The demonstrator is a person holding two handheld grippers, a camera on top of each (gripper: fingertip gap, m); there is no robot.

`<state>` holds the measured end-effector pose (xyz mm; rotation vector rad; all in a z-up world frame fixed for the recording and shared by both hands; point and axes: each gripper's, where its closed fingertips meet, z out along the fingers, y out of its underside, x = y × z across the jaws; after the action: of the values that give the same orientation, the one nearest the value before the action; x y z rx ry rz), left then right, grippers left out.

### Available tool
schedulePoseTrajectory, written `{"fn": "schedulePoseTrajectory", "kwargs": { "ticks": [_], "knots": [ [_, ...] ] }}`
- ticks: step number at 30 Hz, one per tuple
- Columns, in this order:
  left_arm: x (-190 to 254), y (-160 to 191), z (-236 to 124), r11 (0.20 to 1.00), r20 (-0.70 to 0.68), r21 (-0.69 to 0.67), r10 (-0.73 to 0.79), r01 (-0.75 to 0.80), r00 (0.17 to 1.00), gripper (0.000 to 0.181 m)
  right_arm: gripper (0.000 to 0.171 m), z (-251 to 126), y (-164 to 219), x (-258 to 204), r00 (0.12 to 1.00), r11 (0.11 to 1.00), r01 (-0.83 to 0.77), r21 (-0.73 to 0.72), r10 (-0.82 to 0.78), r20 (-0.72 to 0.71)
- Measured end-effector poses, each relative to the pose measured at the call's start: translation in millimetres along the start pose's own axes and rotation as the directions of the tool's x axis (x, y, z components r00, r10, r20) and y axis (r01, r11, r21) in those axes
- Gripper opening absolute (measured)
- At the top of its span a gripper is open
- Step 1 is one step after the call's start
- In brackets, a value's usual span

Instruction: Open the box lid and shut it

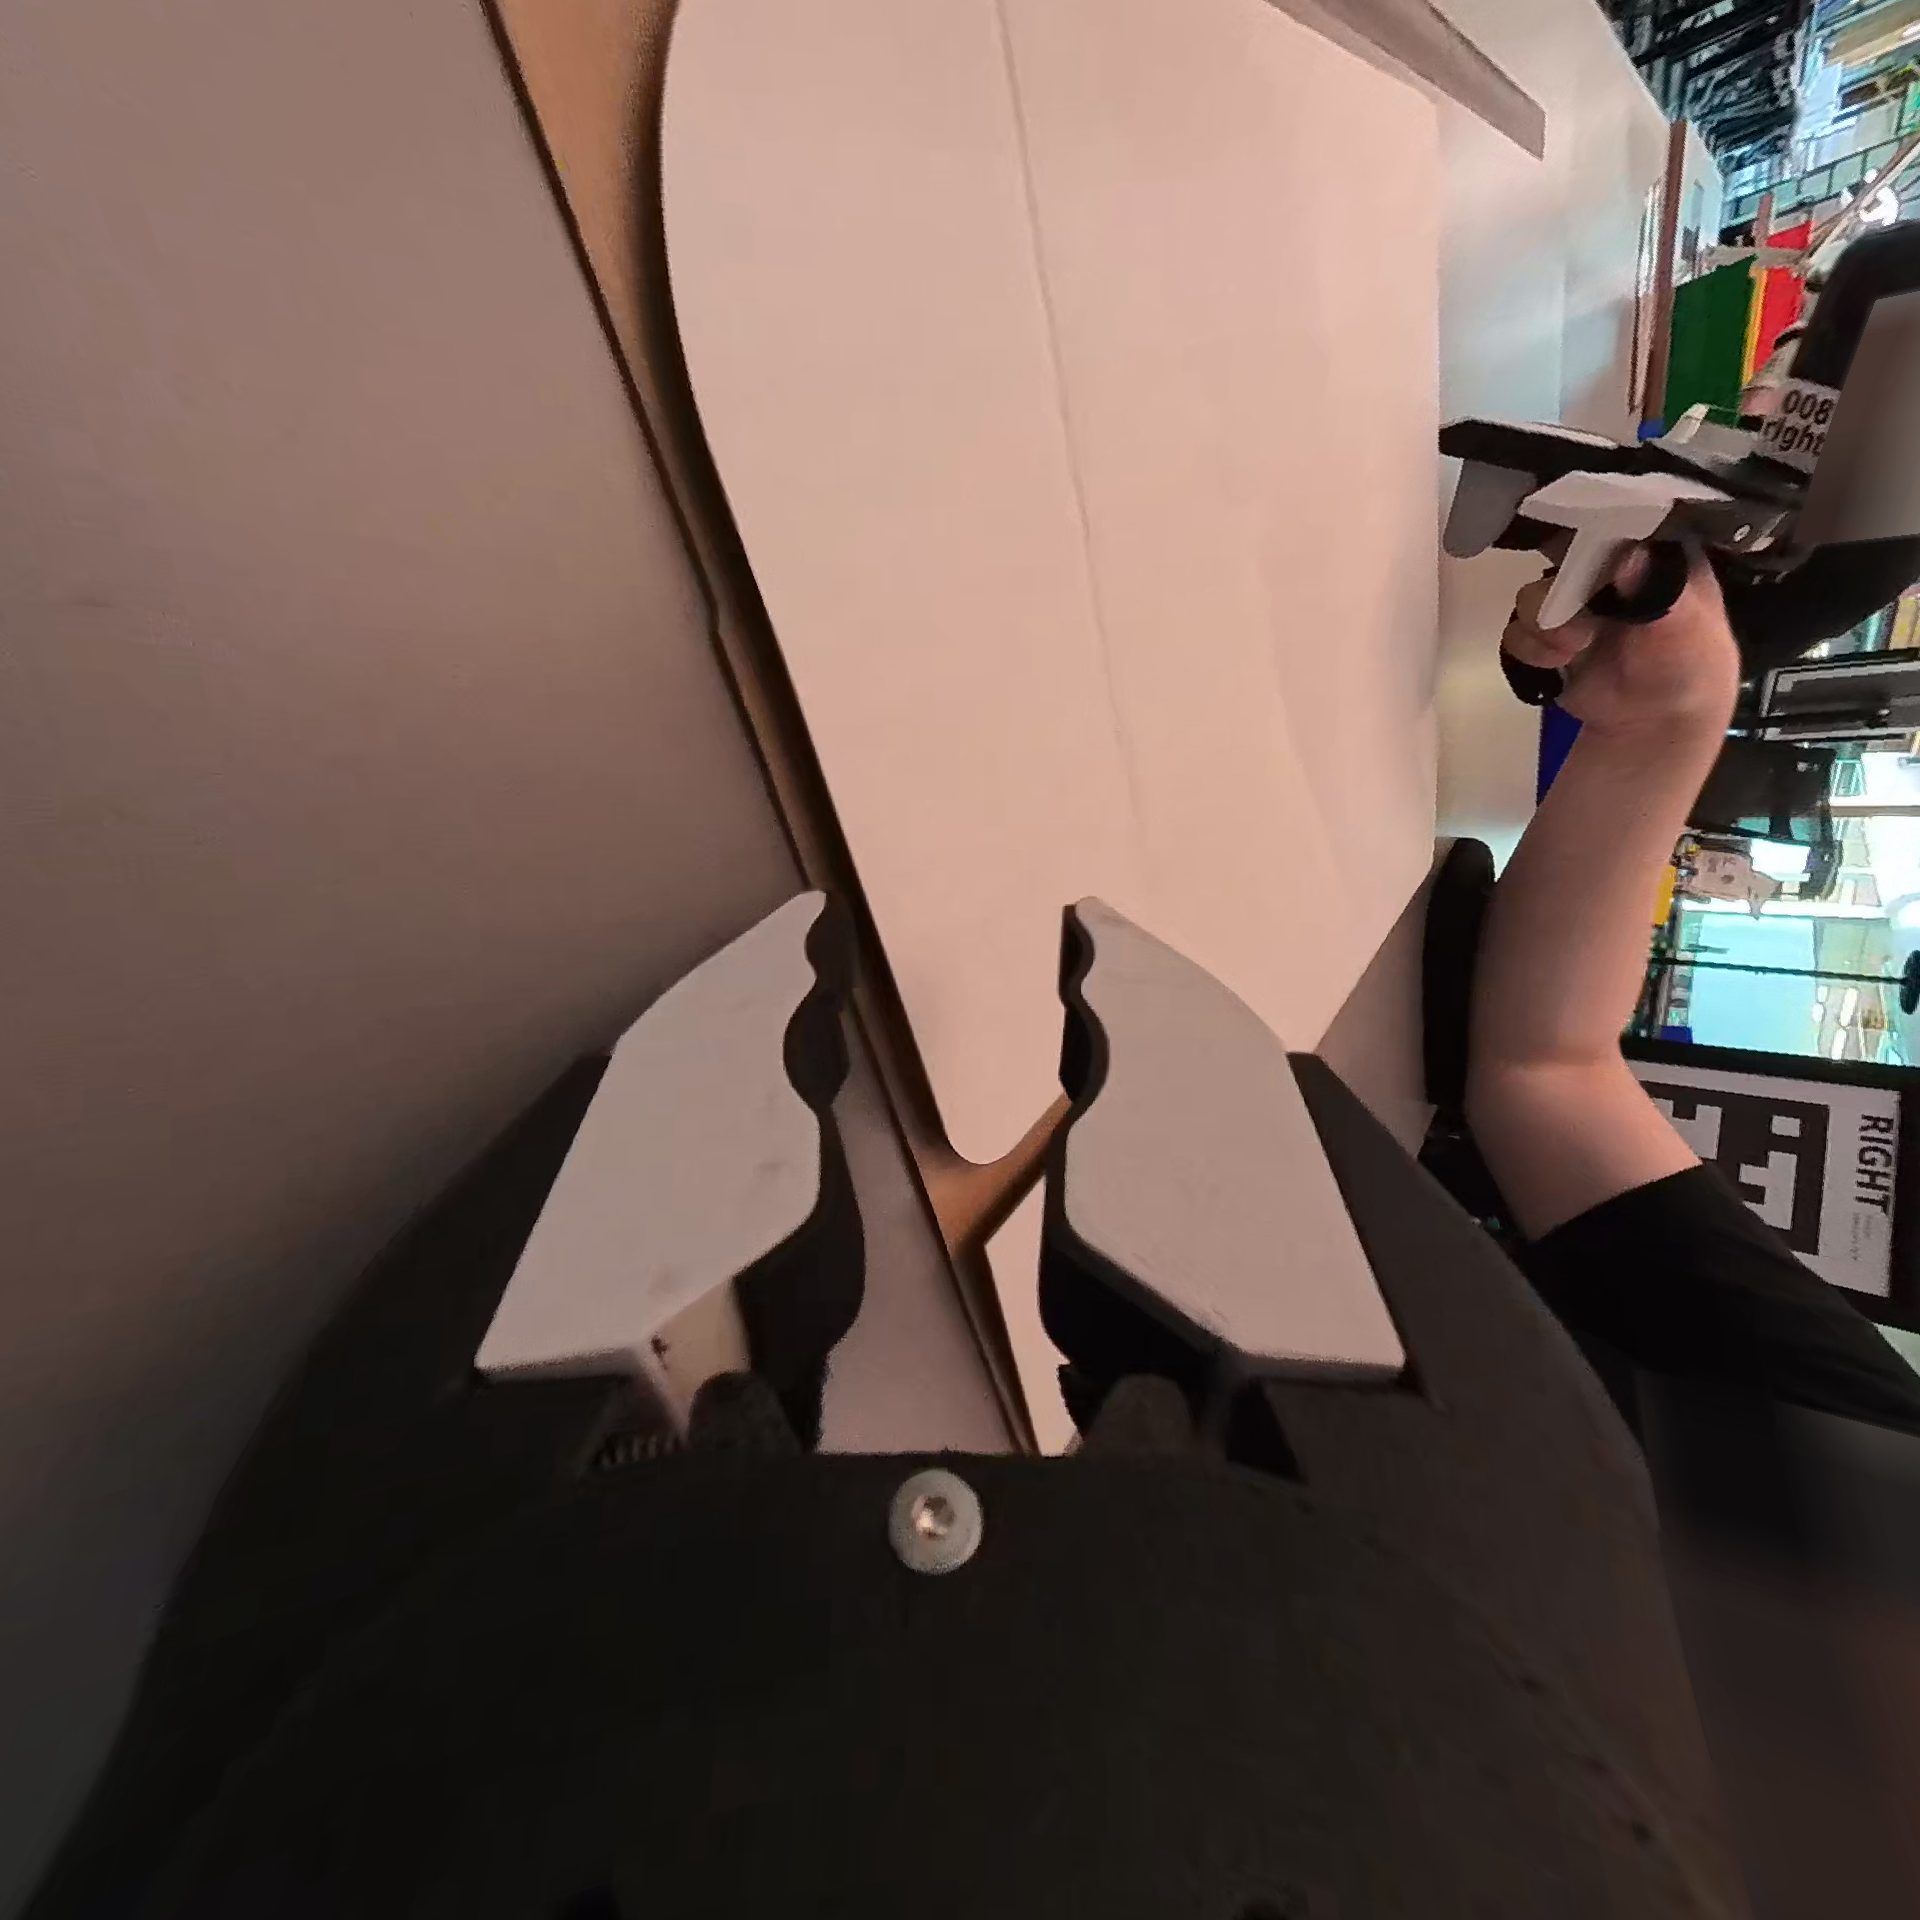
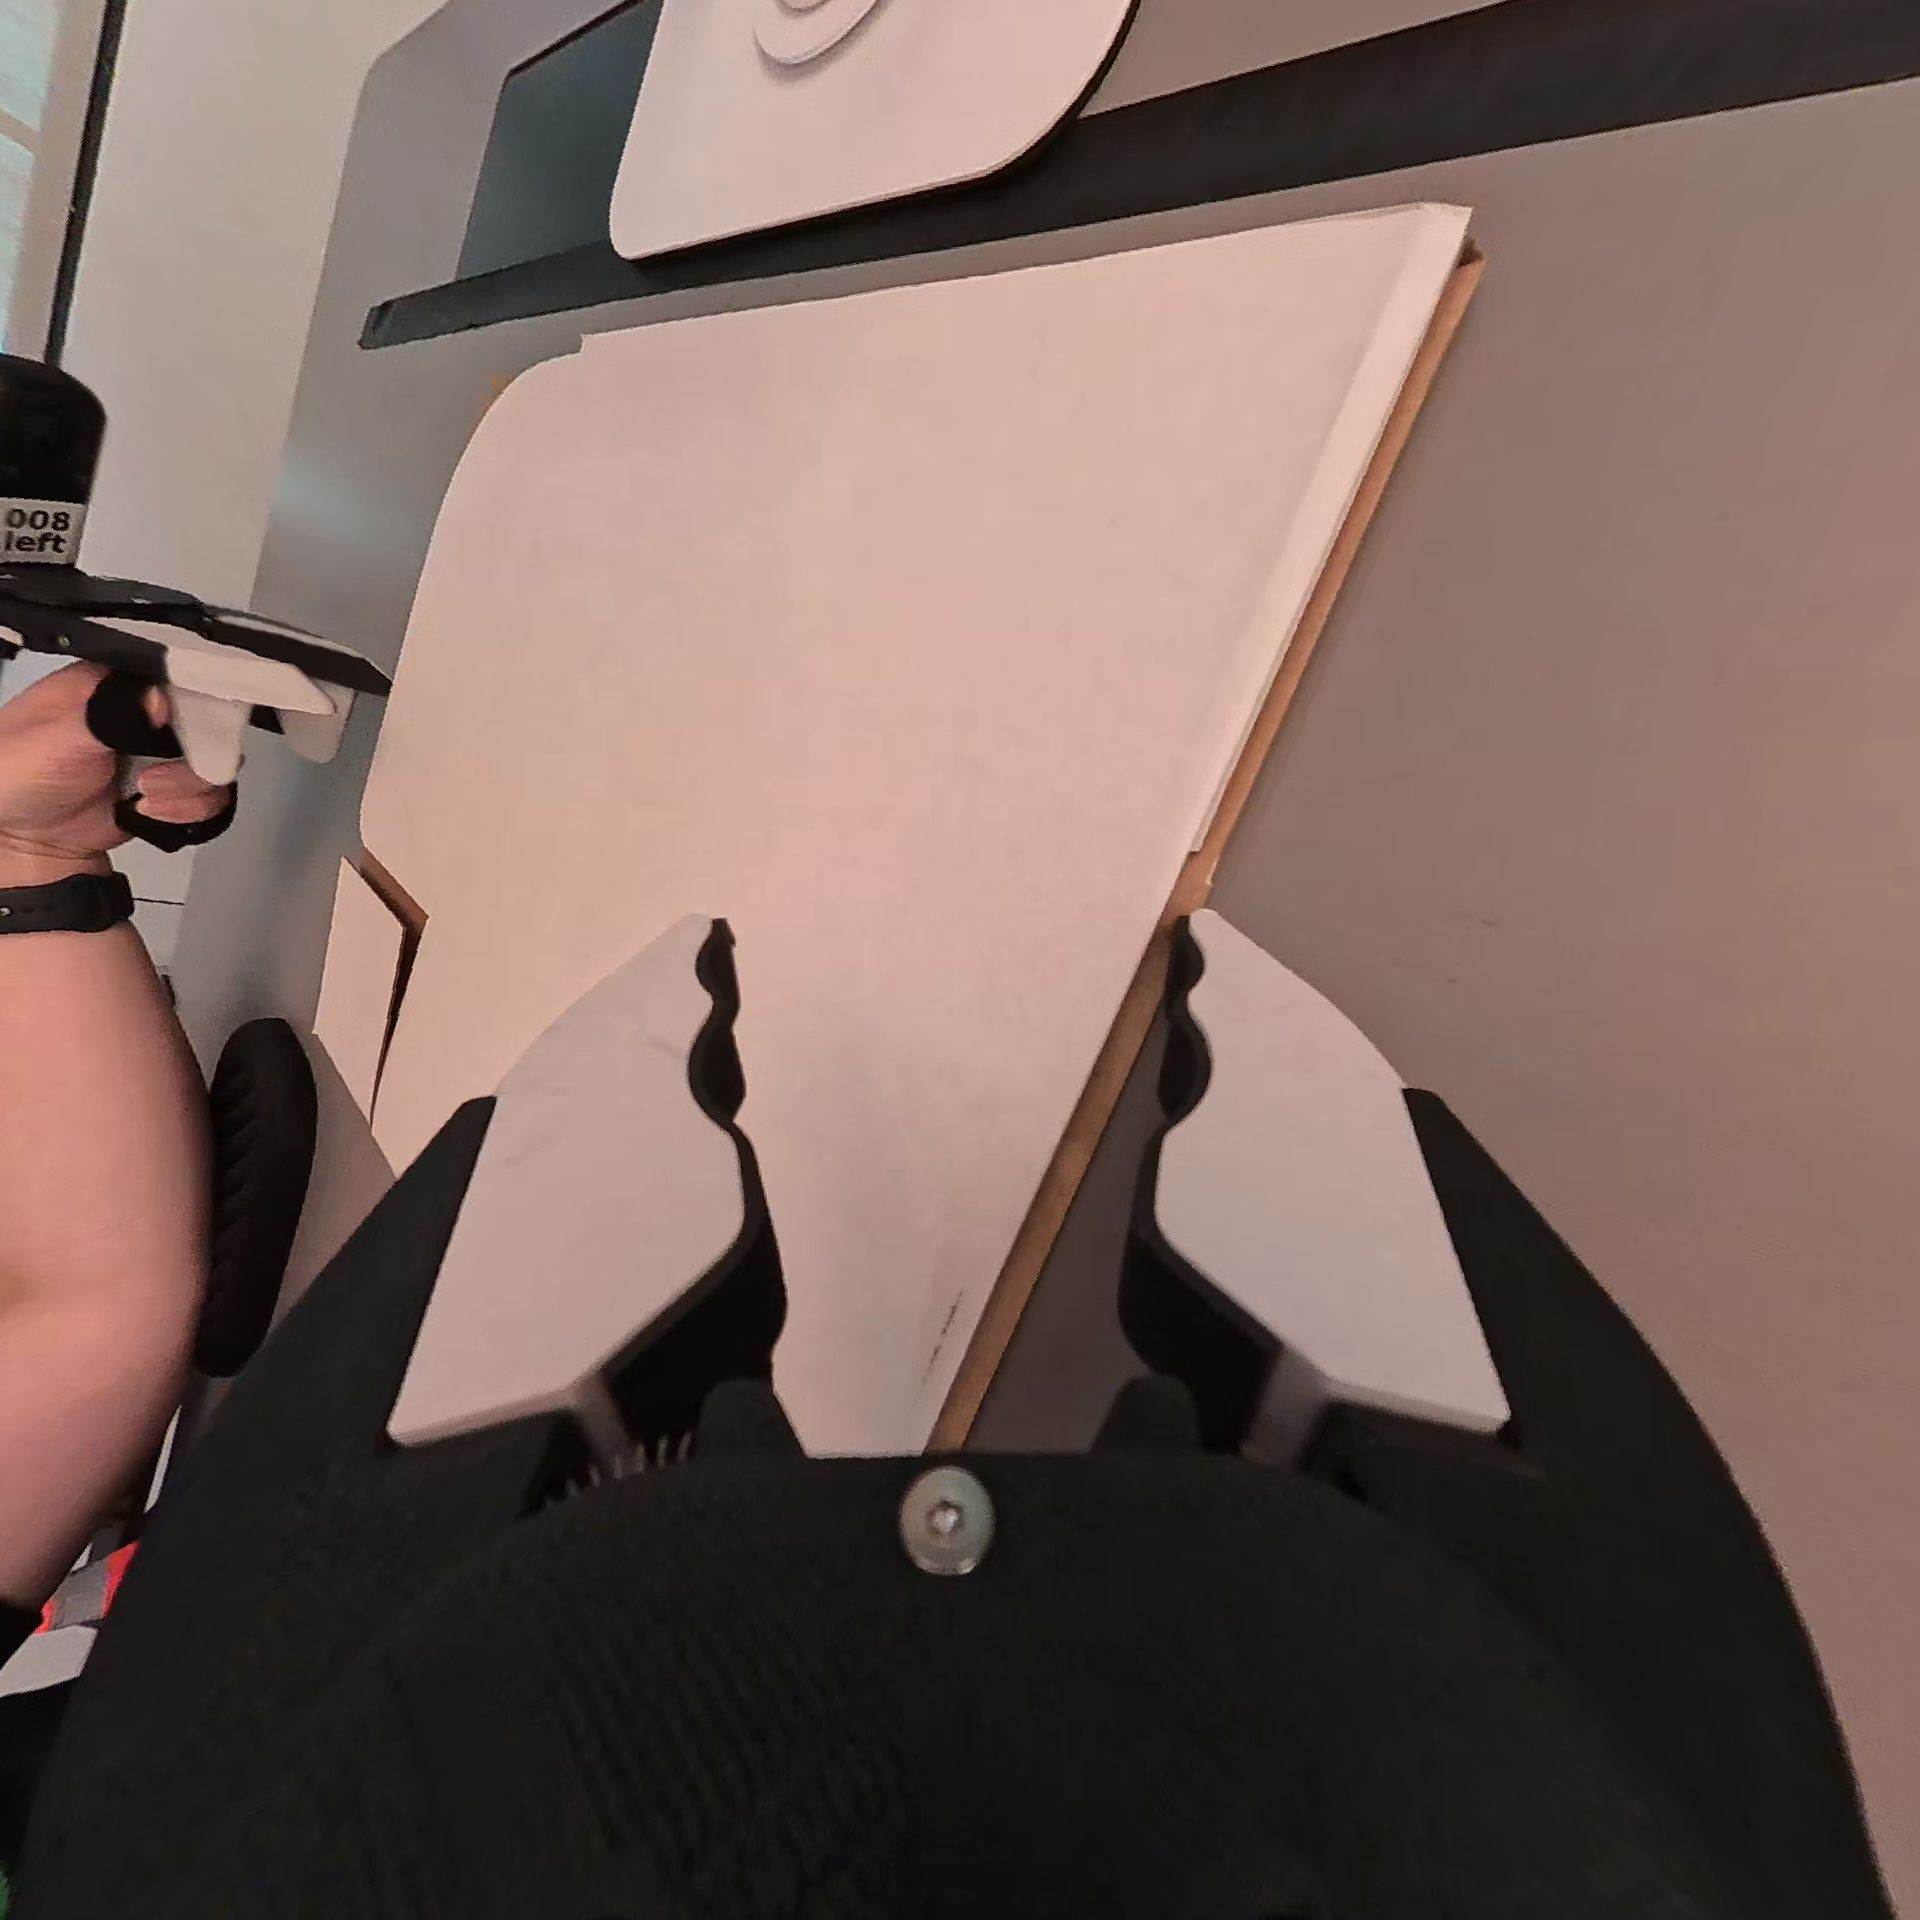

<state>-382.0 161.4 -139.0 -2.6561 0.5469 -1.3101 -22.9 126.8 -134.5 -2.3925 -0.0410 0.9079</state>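
The box lid is a white cardboard panel [image 2: 831,675] with a brown raw edge, standing tilted against a grey surface. My right gripper [image 2: 951,925] is open, its fingers on either side of the lid's lower right edge without closing on it. In the left wrist view the lid [image 1: 987,520] shows as a long white flap with a rounded end. My left gripper [image 1: 951,914] is open around that flap's lower end and brown edge. Each gripper also shows in the other view: the right gripper [image 1: 1507,509] at the far right, the left gripper [image 2: 260,696] at the far left.
A grey surface [image 2: 1610,727] lies right of the lid. Above it are a dark strip [image 2: 1247,156] and another white rounded flap [image 2: 862,125]. The person's forearm [image 2: 94,1143] with a black wristband is at the left. A cluttered room [image 1: 1818,312] shows behind.
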Motion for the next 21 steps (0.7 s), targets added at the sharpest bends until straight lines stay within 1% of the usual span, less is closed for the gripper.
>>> {"fn": "schedulePoseTrajectory", "kwargs": {
  "ticks": [5,9,13,16,18,19,21],
  "knots": [
    [1,2,1,1.0,-0.019,-0.001,-0.017,0.017,1.0,0.035,0.078,0,0,1,1.0,1.0,-0.001,0.001,0.001,0.003],
    [6,2,2,1.0,-0.04,0.0,-0.012,0.012,0.999,0.038,0.078,0,-1,2,1.0,1.0,-0.009,0.009,0.008,0.011],
    [12,-2,-1,0.998,-0.153,0.047,-0.034,0.042,0.988,0.042,0.079,-1,-2,2,0.999,0.999,-0.025,0.022,0.024,0.03],
    [18,-3,-5,0.994,-0.276,0.066,-0.067,0.088,0.959,0.039,0.079,-3,-4,3,0.998,0.999,-0.039,0.034,0.037,0.044],
    [23,-4,-5,0.991,-0.334,0.076,-0.078,0.109,0.939,0.036,0.079,-3,-4,3,0.997,0.998,-0.046,0.037,0.044,0.056],
    [24,-3,-3,0.992,-0.341,0.071,-0.075,0.105,0.937,0.034,0.079,-3,-4,3,0.997,0.998,-0.049,0.041,0.047,0.061],
    [23,-1,3,0.995,-0.312,0.054,-0.062,0.083,0.948,0.037,0.079,-3,-5,3,0.996,0.998,-0.055,0.044,0.052,0.069]
  ]
}}
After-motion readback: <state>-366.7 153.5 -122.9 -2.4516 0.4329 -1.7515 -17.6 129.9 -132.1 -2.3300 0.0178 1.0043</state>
